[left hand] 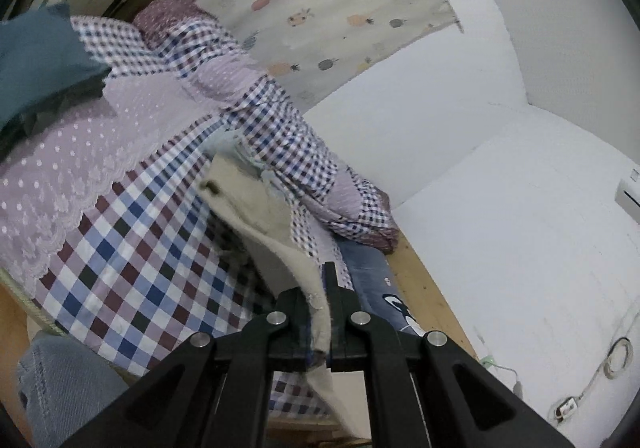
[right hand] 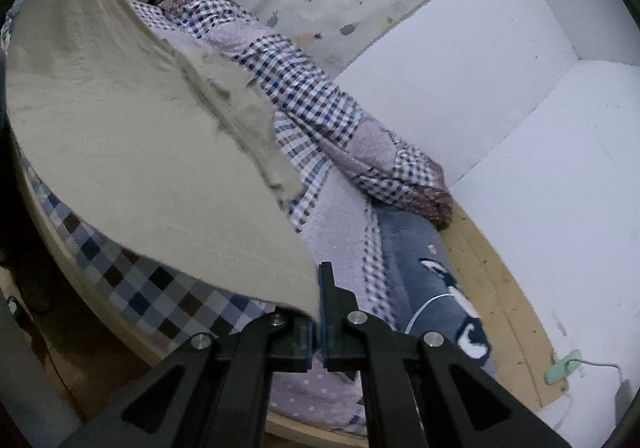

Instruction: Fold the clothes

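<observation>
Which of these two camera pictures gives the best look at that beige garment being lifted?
The right wrist view. There the beige garment spreads wide across the picture, showing a seam, hem stitching and the edge clamped in the right gripper. The left wrist view shows only a narrow, blurred strip of it running into the left gripper.

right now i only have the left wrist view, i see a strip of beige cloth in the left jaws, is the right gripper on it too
Observer: Yes. The right gripper is shut on a hemmed edge of the same beige garment.
Operator: is the cloth bunched or spread out
Observer: Spread. From the right wrist view it hangs as a broad sheet above the checked bedsheet, with a rough seam running across it.
Operator: anything by the wall i can't see well
Observer: A pale green plug strip lies on the wooden ledge beside the bed.
Operator: and my left grip
Observer: The left gripper is shut on the cloth's edge.
</observation>
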Available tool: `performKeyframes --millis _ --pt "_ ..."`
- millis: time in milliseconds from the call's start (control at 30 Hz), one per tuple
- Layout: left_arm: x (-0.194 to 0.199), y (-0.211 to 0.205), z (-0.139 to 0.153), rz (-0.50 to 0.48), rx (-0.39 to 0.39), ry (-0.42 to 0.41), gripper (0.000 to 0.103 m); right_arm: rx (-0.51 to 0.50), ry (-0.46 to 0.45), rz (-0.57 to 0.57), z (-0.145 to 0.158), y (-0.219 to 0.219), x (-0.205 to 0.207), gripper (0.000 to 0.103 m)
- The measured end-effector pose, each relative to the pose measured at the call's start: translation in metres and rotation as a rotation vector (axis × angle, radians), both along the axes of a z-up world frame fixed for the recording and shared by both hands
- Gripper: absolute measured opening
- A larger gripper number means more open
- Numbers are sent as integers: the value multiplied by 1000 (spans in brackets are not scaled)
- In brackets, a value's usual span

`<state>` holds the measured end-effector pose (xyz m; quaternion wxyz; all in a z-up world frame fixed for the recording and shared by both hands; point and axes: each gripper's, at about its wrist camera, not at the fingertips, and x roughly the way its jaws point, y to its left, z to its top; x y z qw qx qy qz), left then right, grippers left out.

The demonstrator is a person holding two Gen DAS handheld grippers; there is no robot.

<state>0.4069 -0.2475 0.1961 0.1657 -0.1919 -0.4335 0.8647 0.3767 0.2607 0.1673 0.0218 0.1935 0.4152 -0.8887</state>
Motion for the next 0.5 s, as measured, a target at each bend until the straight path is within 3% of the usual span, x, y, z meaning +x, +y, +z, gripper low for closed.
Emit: performKeyframes --millis 200,500 --pt "33 -5 24 -8 5 37 1 -22 3 7 35 16 24 0" --pt "96 -9 76 -28 -37 148 1 -15 87 62 90 25 79 0"
